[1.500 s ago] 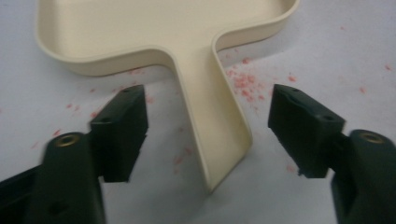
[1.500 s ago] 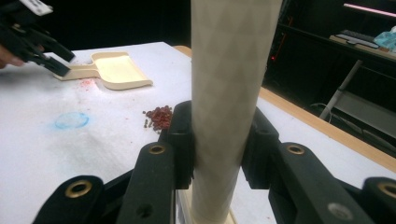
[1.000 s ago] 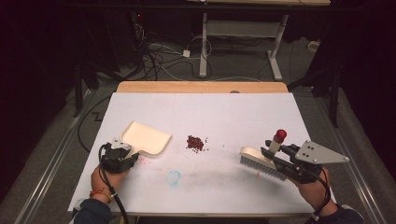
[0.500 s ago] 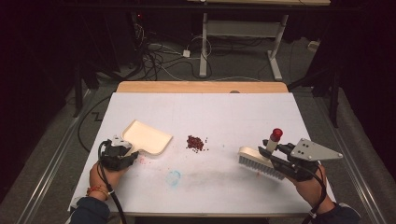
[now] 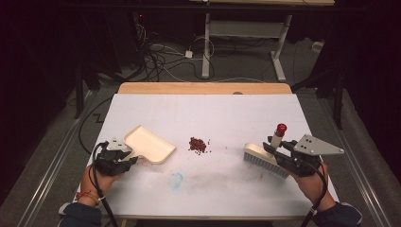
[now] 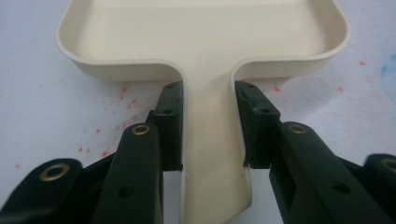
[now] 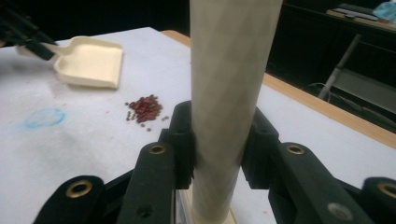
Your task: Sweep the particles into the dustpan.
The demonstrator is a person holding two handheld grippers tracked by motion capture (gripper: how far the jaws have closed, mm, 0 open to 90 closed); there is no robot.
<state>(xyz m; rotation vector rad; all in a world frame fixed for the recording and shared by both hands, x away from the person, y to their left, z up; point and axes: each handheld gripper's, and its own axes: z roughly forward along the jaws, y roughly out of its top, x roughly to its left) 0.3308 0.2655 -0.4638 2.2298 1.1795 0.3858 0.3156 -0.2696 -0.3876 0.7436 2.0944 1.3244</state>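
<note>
A cream dustpan (image 5: 149, 144) lies on the left of the white table (image 5: 213, 109), its mouth facing a small pile of red beans (image 5: 198, 144) at the middle. My left gripper (image 5: 124, 158) is shut on the dustpan's handle; both pads press its sides in the left gripper view (image 6: 208, 100), below the pan (image 6: 205, 37). At the right, my right gripper (image 5: 279, 153) is shut on the pale handle (image 7: 229, 70) of a hand brush (image 5: 260, 158), whose bristles rest on the table. The handle ends in a red tip (image 5: 281, 127). The beans (image 7: 145, 108) lie beyond the brush handle.
A blue smudge (image 5: 176, 179) marks the table in front of the beans, with faint red stains around it. The table's far edge is a wooden strip (image 5: 203, 88). Beyond it are cables and desk legs on a dark floor.
My right gripper has shifted slightly left with the brush, and the handle stands more upright. The dustpan has turned a little towards the beans; the left hand has barely moved.
</note>
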